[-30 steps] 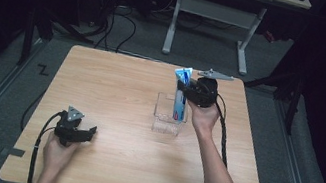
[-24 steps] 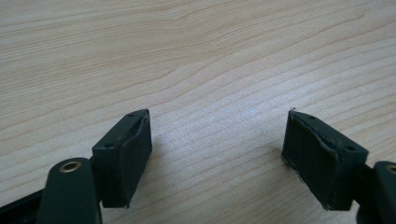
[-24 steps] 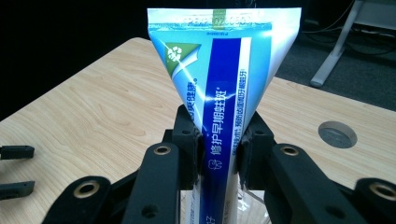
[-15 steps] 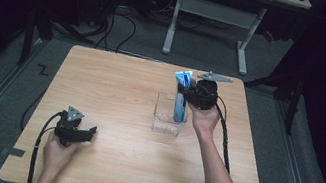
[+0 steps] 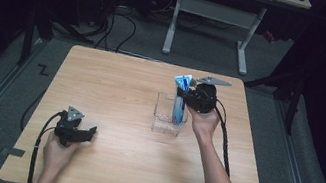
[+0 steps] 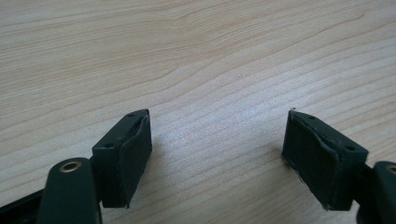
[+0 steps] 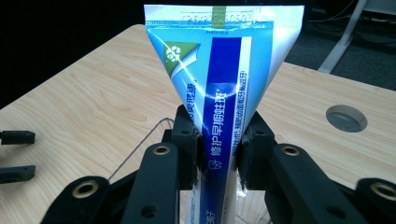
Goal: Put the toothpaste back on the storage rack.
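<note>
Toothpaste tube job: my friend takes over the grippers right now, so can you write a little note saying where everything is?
Right gripper: shut on the toothpaste tube, holding it upright, its lower end down in the clear box at mid-table.
Left gripper: open, holding nothing, low over bare wooden table at the near left.
Done: tube grasped and partly in the box.
Left, probably: lower the tube until it rests, open the right gripper, draw it away.

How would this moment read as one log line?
right gripper: shut on blue-white toothpaste tube | tube in clear plastic box | left gripper: open, idle
</note>
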### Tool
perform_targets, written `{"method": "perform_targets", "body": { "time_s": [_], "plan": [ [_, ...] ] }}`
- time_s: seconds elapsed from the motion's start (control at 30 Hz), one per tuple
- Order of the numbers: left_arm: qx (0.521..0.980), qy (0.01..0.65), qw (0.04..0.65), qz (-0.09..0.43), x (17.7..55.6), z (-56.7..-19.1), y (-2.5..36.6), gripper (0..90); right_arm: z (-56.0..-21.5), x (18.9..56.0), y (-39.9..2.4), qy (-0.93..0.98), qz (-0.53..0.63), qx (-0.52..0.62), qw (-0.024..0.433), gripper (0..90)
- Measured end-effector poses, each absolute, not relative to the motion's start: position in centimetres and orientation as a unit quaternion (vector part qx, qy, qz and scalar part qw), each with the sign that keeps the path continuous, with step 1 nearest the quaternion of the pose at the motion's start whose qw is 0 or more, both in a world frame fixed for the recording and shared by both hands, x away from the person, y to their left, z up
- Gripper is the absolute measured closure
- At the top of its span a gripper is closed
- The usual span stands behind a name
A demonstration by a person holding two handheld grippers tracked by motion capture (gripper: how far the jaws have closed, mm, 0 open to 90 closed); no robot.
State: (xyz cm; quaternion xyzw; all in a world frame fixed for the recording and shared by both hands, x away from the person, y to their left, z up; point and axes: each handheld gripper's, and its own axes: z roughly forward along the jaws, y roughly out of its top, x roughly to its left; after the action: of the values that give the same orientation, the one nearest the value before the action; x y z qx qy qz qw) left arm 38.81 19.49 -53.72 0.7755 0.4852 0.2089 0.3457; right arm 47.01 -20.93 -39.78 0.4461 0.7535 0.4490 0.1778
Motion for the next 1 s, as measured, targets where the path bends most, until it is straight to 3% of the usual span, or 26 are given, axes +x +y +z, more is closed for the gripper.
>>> {"method": "perform_targets", "body": {
  "time_s": [1.0],
  "plan": [
    [0.775,0.485,0.346,0.209,38.8,-53.7,19.5,24.1,-41.2,46.4,-21.3,0.759,0.437,0.454,0.164,71.5]
  ]
}}
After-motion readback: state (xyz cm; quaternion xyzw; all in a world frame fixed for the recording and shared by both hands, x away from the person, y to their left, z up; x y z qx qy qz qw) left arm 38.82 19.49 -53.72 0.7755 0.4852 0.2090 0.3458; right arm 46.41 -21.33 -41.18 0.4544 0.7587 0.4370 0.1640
